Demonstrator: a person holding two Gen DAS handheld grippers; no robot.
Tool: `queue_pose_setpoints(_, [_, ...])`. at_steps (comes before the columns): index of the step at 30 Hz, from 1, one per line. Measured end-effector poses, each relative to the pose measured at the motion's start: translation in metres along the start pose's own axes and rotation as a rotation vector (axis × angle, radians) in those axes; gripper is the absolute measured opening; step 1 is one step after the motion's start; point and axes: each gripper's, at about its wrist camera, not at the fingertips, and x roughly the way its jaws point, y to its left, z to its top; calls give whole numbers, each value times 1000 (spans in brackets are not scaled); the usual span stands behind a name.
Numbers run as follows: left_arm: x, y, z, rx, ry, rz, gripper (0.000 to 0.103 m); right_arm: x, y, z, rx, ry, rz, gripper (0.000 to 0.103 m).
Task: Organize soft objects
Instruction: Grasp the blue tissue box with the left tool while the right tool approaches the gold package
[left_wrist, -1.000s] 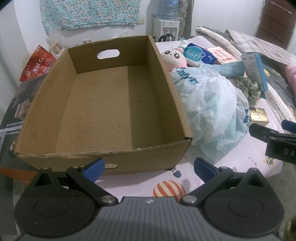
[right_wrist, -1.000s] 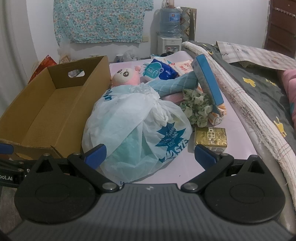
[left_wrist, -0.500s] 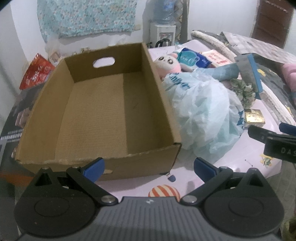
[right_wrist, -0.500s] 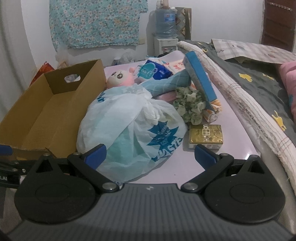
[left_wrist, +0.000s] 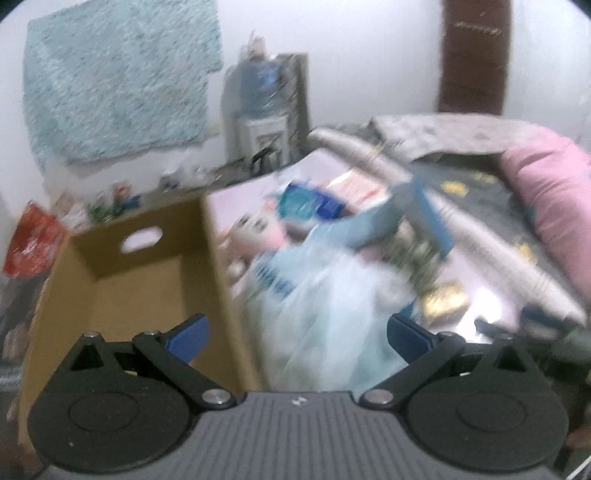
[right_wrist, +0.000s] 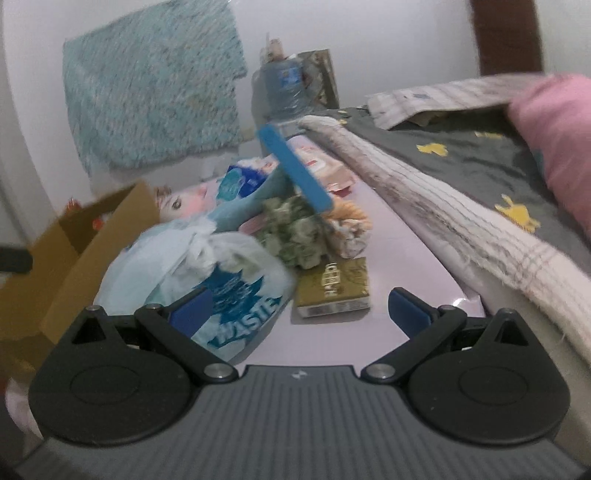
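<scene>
An empty cardboard box (left_wrist: 125, 291) stands at the left of a pink table (right_wrist: 402, 266). Right beside it lies a stuffed pale-blue plastic bag (left_wrist: 332, 314) (right_wrist: 207, 266). A pink plush doll (left_wrist: 255, 232) (right_wrist: 181, 201) lies behind the bag, along with a green scrunchie (right_wrist: 291, 232) and a blue tissue pack (right_wrist: 240, 182). My left gripper (left_wrist: 295, 334) is open, in front of the box's right wall and the bag. Open too is my right gripper (right_wrist: 299, 312), hovering over the bag's right edge and a gold packet (right_wrist: 334, 291). Both views are motion-blurred.
A tall blue box (right_wrist: 295, 170) leans among the pile. A grey blanket with yellow shapes (right_wrist: 461, 162) and a pink pillow (right_wrist: 557, 140) lie along the right. A water dispenser (left_wrist: 266, 107) stands by the back wall, a red bag (left_wrist: 29, 240) left of the box.
Both grippers have swung to the right and tilted upward; the box has slid left in each view, and the bag and bed fill more of the frame. Both stay open.
</scene>
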Motion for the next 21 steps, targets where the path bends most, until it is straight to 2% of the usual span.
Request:
queue_pose_setpoints(3, [11, -13, 27, -26, -21, -82, 100, 3, -22, 1, 65, -33, 17, 102])
queue_pose_setpoints(7, [36, -41, 58, -32, -10, -171, 92, 15, -38, 7, 65, -72, 9, 102])
queue_pose_setpoints(11, [67, -81, 80, -3, 14, -260, 92, 32, -49, 10, 78, -57, 20, 101])
queue_pose_setpoints(15, [107, -120, 92, 45, 46, -284, 92, 52, -57, 9, 101, -24, 31, 101])
queue_pose_setpoints(21, [162, -150, 104, 52, 95, -258, 91, 68, -64, 5, 106, 9, 36, 99])
